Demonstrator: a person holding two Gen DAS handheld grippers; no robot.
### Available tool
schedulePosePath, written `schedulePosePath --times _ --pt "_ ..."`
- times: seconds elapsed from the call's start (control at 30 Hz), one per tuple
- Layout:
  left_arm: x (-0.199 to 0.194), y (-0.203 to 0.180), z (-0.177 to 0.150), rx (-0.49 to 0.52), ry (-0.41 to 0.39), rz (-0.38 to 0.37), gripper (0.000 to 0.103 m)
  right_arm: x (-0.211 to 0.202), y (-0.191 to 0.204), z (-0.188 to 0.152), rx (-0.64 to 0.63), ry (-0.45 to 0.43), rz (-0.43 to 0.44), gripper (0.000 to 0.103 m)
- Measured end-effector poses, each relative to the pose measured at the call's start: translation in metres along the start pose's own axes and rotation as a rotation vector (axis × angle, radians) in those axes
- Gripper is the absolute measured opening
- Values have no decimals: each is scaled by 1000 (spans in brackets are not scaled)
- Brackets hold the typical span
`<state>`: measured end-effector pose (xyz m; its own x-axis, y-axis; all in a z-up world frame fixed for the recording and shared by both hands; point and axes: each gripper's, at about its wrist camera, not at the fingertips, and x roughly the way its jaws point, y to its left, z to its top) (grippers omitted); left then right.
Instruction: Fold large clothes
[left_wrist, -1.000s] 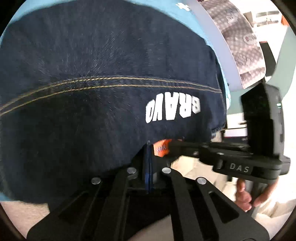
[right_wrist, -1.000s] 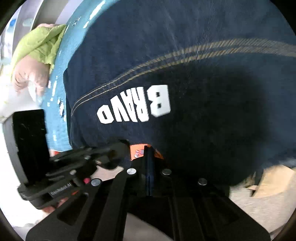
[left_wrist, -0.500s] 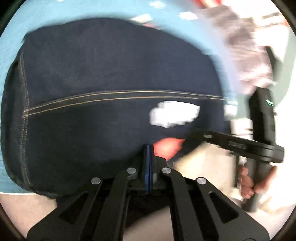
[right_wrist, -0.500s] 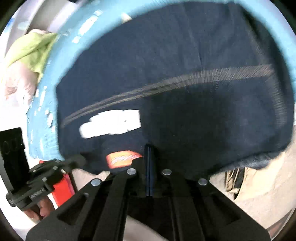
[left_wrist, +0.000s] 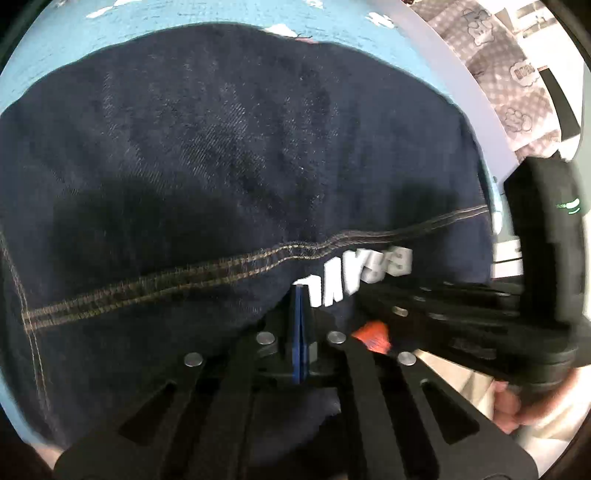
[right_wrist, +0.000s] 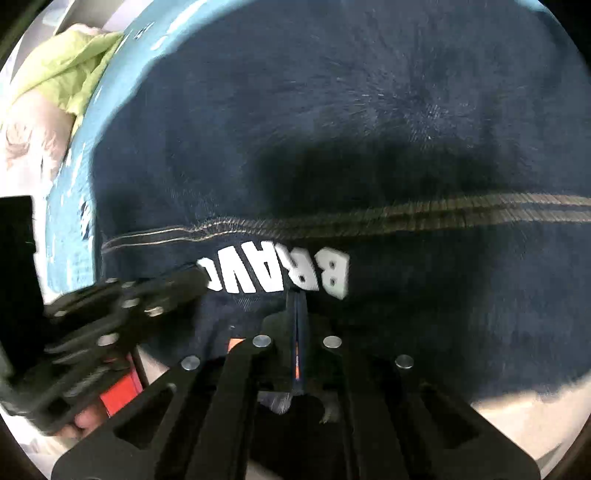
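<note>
Dark blue jeans (left_wrist: 229, 155) with a double tan seam and white "BRAVO" lettering fill both views, also in the right wrist view (right_wrist: 369, 110). They lie on a light blue cloth (left_wrist: 184, 22). My left gripper (left_wrist: 300, 295) is shut on the near edge of the jeans. My right gripper (right_wrist: 295, 299) is shut on the same edge, just below the lettering. Each gripper shows in the other's view, close alongside: the right one in the left wrist view (left_wrist: 461, 306), the left one in the right wrist view (right_wrist: 122, 306).
A green garment (right_wrist: 70, 70) lies at the far left beyond the blue cloth (right_wrist: 74, 184). A grey patterned fabric (left_wrist: 506, 74) hangs at the upper right. An orange-red label (left_wrist: 373, 332) shows at the jeans' near edge.
Both grippers have carried the held edge forward over the jeans. The seam and the lettering now sit lower and closer to the fingertips, and more flat denim shows beyond.
</note>
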<state>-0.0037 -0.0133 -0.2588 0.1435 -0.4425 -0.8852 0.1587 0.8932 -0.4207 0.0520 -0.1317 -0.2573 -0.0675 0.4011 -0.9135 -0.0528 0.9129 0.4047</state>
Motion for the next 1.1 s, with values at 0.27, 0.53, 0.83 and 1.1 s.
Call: schedulePosePath --times 0.27,0.53,0.83,1.1 --pt "-53 -31 6 108 -116 62 1 -57 39 1 -32 -158 124 7" --pt "-73 -29 52 33 -389 122 20 -75 61 46 -192 -592 19 64" --pt "-16 18 62 -16 -466 195 10 -27 25 70 -366 -588 -83 29" --pt "-43 71 47 -83 -463 416 4 -76 -51 73 -228 -601 -245 0"
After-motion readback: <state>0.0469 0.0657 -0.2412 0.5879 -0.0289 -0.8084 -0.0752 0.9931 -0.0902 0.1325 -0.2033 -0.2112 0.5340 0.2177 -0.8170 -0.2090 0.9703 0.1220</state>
